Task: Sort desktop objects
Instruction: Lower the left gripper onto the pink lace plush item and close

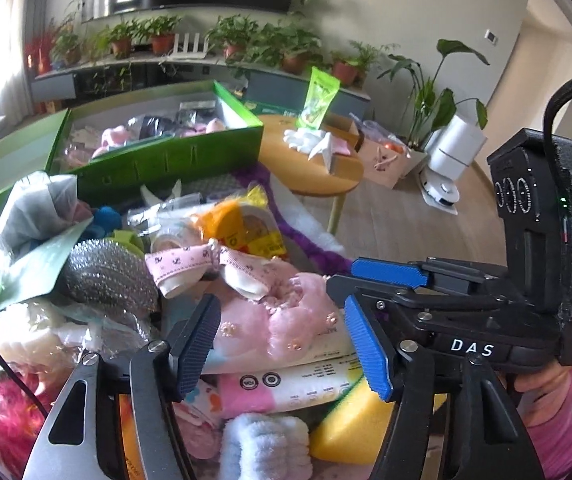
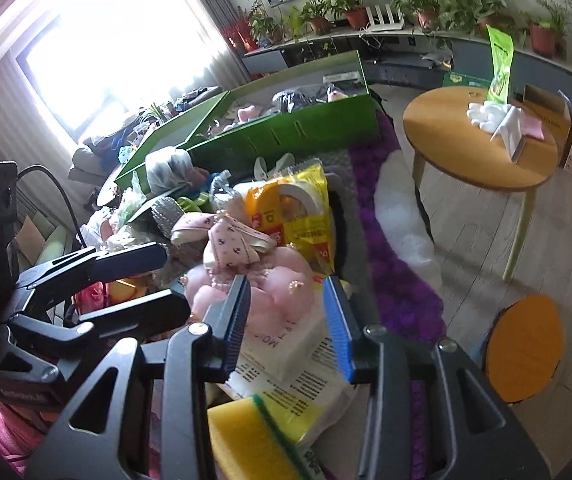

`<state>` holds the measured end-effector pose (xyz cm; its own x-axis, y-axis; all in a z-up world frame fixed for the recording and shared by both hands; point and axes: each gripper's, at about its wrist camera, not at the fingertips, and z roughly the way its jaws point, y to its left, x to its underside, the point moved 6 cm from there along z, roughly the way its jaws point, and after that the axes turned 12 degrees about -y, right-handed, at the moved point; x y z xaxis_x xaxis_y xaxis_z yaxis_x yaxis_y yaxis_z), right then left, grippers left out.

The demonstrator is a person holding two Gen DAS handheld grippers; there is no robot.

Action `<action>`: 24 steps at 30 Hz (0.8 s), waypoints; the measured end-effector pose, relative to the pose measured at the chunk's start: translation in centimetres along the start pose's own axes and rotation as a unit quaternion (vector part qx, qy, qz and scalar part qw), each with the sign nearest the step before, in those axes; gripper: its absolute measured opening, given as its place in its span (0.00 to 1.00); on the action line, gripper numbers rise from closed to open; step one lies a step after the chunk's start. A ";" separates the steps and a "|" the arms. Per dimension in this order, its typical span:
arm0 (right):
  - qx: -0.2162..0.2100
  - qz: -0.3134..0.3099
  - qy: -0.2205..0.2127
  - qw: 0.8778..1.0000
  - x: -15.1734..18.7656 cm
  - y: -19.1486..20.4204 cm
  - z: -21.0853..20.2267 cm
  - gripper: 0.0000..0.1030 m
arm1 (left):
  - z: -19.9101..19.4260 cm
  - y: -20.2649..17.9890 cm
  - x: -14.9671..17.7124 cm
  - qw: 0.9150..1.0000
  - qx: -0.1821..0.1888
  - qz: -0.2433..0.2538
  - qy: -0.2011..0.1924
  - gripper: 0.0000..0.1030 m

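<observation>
Pink fluffy thing [image 1: 286, 320] sits between my spread left gripper [image 1: 282, 344] and right gripper [image 2: 289, 328]; next, pinch it.

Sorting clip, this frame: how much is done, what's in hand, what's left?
Done: some items already lie in the green box. In hand: nothing; the left gripper and right gripper both stand open above the pink fluffy item, not gripping it. Left: most of the pile, including the pink ribbon bow, yellow packet, silver scourer and yellow sponge.
</observation>
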<state>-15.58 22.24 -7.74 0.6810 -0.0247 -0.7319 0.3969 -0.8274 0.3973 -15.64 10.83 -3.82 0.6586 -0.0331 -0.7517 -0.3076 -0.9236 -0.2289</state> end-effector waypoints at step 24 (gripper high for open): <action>-0.044 0.011 0.038 0.998 1.2 -0.7 2.8 0.40 | 1.2 0.3 1.2 0.999 0.032 -0.027 0.031 0.64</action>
<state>-16.76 21.22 -10.38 0.7338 0.0039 -0.6794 0.4319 -0.7745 0.4621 -15.78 11.00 -5.57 0.7163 -0.0086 -0.6977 -0.3125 -0.8980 -0.3098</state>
